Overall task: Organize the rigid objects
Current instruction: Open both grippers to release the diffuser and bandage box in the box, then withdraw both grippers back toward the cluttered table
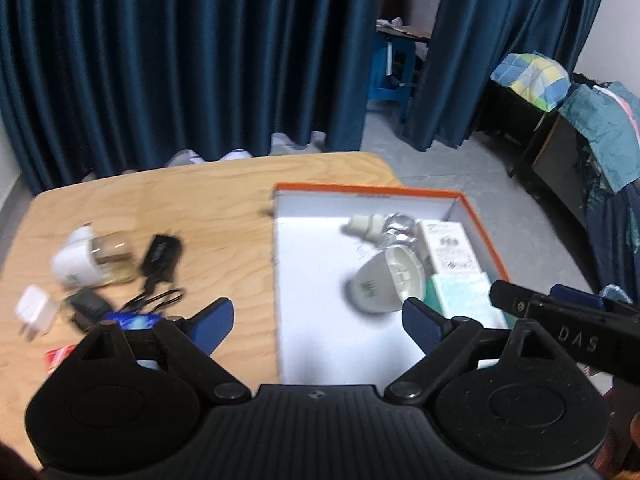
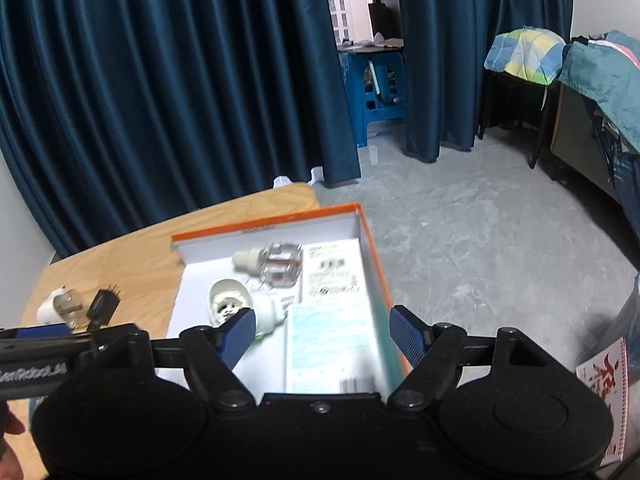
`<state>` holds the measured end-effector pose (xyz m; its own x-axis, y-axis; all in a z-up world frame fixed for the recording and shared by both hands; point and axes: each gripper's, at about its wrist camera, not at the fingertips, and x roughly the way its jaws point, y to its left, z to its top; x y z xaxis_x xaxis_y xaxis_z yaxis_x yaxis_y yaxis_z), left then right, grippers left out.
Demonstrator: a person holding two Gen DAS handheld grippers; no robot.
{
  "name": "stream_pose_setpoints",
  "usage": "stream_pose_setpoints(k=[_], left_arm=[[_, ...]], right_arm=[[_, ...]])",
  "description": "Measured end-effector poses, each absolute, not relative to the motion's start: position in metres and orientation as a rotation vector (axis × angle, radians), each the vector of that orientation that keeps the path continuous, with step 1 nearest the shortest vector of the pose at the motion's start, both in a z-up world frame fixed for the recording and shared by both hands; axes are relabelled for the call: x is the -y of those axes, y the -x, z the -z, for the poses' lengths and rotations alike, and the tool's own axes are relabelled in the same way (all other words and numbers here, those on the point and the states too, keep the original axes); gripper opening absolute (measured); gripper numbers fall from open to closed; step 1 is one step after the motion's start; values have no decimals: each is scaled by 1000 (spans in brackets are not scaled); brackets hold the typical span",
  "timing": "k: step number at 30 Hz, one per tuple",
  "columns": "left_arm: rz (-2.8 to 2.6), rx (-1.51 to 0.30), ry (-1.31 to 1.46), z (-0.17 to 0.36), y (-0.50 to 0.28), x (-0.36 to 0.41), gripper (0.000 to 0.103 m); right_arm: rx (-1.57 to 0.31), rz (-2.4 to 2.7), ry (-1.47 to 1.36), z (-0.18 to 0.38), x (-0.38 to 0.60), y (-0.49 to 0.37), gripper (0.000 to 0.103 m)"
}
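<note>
Dim indoor light, motion blur on tabletop items; fisheye-bent edges

box (image 1: 486,236): on table (image 1: 168,196), right part, by its edge
in box: dropper bottle (image 2: 272,265) at back; round device (image 1: 384,286) in front of it; carton (image 2: 332,276) along right wall; packet (image 2: 328,344) nearest cam
left of box, on table: 2nd device (image 1: 86,258), adapter (image 1: 160,256) w/ cable, plug (image 1: 35,310)
behind table: curtain (image 1: 180,60)

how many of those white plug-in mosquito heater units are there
2: one white dome-shaped plastic heater lies inside the orange-rimmed cardboard box; the other, bottle attached, lies on the wooden table left of it. More could be hidden.
</note>
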<state>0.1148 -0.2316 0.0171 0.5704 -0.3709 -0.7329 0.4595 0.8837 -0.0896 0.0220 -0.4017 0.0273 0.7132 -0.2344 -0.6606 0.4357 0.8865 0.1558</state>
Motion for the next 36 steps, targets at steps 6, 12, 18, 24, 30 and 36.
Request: stream_pose_setpoints(k=[6,12,18,24,30,36], left_arm=[[437,-820,-96,-26,-100,201,99],[402,-815,-102,-27,-83,172,99],[352,-822,-66,-27,-76,135,99],[292,-825,-12,-28,-74,98,99],[253,-833,18,-26,-73,71,99],[221,-853,52,-18,-78,52,99]], right_arm=[[-714,338,-340,-27,374,-7,90],[-742,289,-302,-25,338,1,91],[-761,235,-273,-25,305,2,91],[-780,181,-244,-22,274,-1,91],[-795,140,-218,-19,249,-7,91],[-808,115,-207,-15,236,-13,91]])
